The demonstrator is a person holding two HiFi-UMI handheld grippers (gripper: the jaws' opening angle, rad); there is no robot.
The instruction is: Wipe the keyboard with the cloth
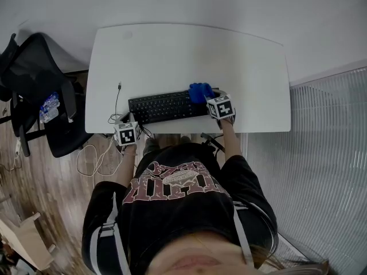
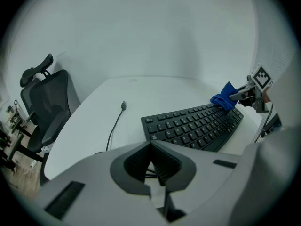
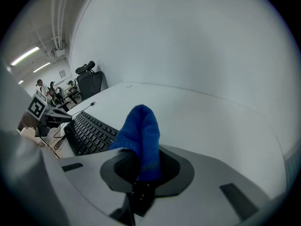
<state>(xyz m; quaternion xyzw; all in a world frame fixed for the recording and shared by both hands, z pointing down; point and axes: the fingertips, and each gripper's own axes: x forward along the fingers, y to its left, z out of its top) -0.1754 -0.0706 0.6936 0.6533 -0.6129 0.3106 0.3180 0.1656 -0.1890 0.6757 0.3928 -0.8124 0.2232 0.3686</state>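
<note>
Looking down in head view: black keyboard (image 1: 163, 106) on white desk (image 1: 172, 50), blue cloth (image 1: 200, 91) bunched at keyboard's right end, pinched by right gripper (image 1: 207, 98); left gripper (image 1: 125, 122) just off keyboard's left end.

Left gripper view: jaws together, nothing between; loose cable (image 2: 115, 124) left of keyboard.

Right gripper view: jaws clamped on cloth, fold blocking keyboard's right end.

Risks: unbraced keyboard sliding under wipe; cloth slipping from thin pinch. Cloth-to-key contact hard to confirm.

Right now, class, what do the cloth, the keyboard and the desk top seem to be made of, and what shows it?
The cloth: blue, fuzzy nap, likely microfibre or terry. The keyboard: matte black keys and case, probably plastic. The desk top: smooth, plain white, faint sheen; perhaps laminate or painted board.
</note>
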